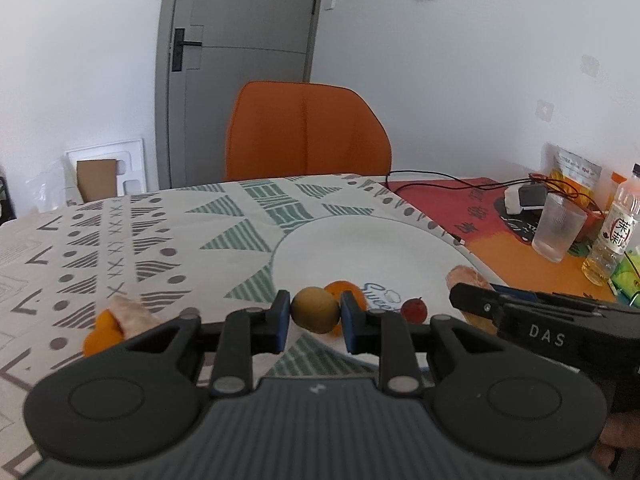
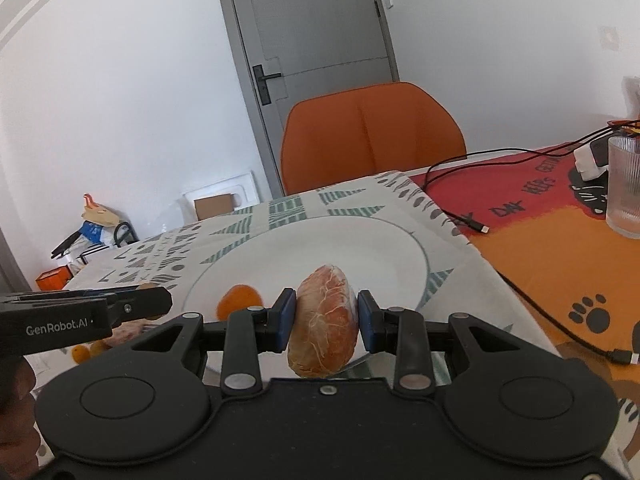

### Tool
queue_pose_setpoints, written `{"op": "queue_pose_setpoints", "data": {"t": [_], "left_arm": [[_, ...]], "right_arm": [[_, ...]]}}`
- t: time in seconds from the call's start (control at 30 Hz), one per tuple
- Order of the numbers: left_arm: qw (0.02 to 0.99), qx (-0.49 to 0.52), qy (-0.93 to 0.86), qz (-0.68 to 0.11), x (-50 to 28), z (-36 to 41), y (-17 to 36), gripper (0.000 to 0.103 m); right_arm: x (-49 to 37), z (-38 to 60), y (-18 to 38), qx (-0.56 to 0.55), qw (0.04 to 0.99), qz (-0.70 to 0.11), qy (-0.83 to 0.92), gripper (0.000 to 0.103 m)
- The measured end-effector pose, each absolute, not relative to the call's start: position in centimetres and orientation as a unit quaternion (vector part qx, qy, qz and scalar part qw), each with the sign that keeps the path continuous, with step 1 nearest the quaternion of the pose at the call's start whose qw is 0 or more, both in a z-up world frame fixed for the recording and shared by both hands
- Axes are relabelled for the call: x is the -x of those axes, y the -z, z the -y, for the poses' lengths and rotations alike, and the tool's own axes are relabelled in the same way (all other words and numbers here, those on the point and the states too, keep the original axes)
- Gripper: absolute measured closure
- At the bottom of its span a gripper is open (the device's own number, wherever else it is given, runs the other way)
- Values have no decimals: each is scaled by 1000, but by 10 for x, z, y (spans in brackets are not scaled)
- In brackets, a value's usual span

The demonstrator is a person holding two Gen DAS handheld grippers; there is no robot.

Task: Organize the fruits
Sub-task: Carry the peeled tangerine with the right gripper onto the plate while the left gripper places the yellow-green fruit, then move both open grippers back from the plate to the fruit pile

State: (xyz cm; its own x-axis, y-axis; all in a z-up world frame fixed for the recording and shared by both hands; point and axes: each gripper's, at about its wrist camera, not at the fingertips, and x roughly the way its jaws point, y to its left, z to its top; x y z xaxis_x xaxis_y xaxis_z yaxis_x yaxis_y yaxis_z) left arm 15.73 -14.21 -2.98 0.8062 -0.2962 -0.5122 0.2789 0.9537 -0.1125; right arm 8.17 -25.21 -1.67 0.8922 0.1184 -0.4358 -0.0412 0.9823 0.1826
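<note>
While left gripper (image 1: 315,322) clamps brownish fruit (image 1: 314,309), right gripper (image 2: 327,320) clamps perhaps grapefruit segment (image 2: 324,322)

Between the black left tongs (image 1: 315,322), which have blue pads, sits a round olive-brown fruit (image 1: 315,309). The right tongs (image 2: 325,322) flank a peeled pink-orange citrus segment with white veins (image 2: 323,322). Beyond both lies a white round plate (image 1: 360,248) on a cream cloth with green-striped triangles and grey dots (image 1: 160,232) over the bench.
</note>
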Motion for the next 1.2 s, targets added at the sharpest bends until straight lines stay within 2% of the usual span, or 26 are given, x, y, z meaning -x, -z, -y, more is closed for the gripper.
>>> {"op": "queue_pose_setpoints", "data": {"t": [0.23,0.3,0.37,0.63,1.0,1.1,1.13,1.17,1.2], "left_arm": [[947,14,161,-277,-168,153,33,78],[946,15,162,-279,-172,155,34,78],[946,18,164,-280,-174,156,35,78],[941,23,181,-284,-181,164,35,78],[947,34,151,-281,-172,140,29,73],[950,36,138,-278,-168,129,27,58],[951,34,130,-277,-167,126,27,49],[953,32,123,-276,-166,123,27,43],[954,31,117,-276,-164,120,27,41]], "right_arm": [[-94,258,18,-81,971,-223,-37,71],[-96,258,19,-78,971,-224,-39,63],[-94,258,20,-75,972,-220,-31,61],[-82,261,19,-80,971,-226,-24,60],[-76,252,15,-76,970,-228,-30,53],[-76,247,14,-75,970,-228,-34,52],[-76,246,14,-74,970,-228,-36,52],[-76,244,14,-74,970,-229,-37,50],[-76,243,14,-74,970,-230,-37,45]]}}
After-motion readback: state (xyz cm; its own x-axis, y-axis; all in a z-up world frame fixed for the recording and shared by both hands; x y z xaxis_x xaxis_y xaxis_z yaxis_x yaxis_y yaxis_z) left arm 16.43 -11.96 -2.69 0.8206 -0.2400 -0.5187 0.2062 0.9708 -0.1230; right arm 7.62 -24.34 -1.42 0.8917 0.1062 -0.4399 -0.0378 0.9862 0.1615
